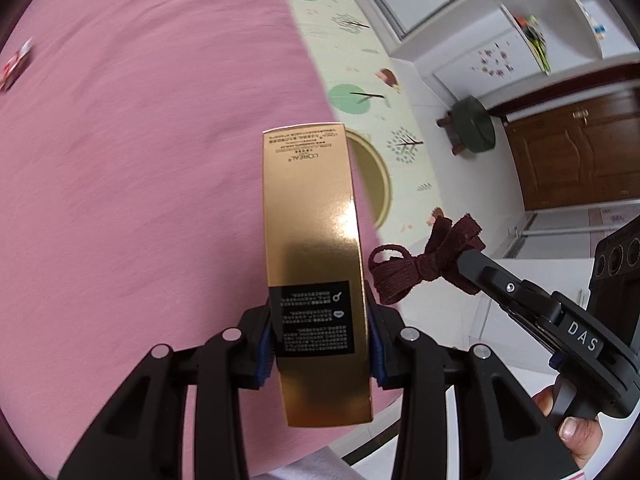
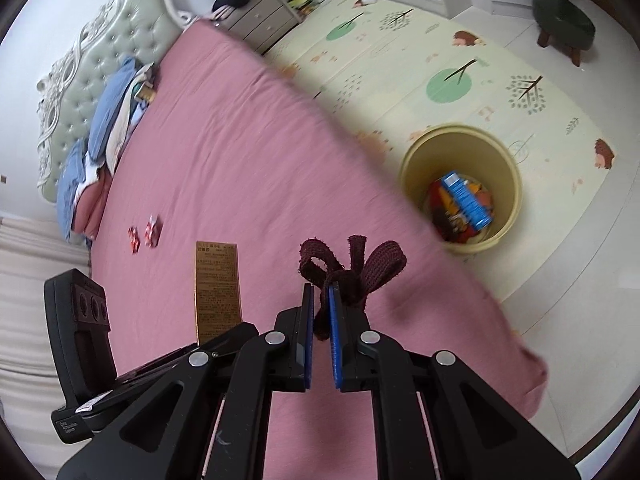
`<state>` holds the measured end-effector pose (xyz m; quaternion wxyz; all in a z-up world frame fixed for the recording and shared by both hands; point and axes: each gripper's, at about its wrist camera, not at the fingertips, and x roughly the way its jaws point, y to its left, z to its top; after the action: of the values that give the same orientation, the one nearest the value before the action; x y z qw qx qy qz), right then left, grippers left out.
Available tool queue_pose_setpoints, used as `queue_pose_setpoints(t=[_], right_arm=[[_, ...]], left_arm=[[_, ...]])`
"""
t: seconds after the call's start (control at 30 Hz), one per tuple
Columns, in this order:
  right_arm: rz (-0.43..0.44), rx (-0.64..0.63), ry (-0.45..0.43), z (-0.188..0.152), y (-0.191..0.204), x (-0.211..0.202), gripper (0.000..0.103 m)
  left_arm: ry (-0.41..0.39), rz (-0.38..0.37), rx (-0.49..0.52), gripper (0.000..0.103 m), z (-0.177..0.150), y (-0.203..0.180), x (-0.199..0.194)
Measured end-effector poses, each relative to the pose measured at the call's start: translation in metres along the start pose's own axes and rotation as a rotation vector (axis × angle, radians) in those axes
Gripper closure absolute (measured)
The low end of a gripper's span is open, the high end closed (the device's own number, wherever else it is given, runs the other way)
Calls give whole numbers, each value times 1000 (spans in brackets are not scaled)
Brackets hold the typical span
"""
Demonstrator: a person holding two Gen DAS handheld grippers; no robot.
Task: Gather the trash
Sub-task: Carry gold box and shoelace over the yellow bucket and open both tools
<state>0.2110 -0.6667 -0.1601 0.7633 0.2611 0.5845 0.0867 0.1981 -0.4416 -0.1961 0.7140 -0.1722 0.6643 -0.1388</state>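
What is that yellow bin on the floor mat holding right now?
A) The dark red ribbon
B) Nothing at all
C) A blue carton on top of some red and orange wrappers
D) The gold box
C: the right wrist view looks down into the yellow bin, where a blue carton lies on red and orange wrappers; the gold box sits in the left gripper and the dark red ribbon in the right gripper.

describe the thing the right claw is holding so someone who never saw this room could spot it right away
Start at the big pink bed; above its near edge two claws are held side by side. The right claw pinches a dark maroon ribbon bow, soft and looped, between its blue pads. Its neighbour in the left claw is a tall, stiff, shiny gold box, so the floppy fabric loops give it away.
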Motion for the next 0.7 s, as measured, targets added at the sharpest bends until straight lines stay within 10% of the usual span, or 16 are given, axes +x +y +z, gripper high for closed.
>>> queue_pose_setpoints(t=[0.7], right_arm=[[-54,156,-90,127,-130,-9,96]], left_arm=[[122,-7,245,66,128,-149,115]])
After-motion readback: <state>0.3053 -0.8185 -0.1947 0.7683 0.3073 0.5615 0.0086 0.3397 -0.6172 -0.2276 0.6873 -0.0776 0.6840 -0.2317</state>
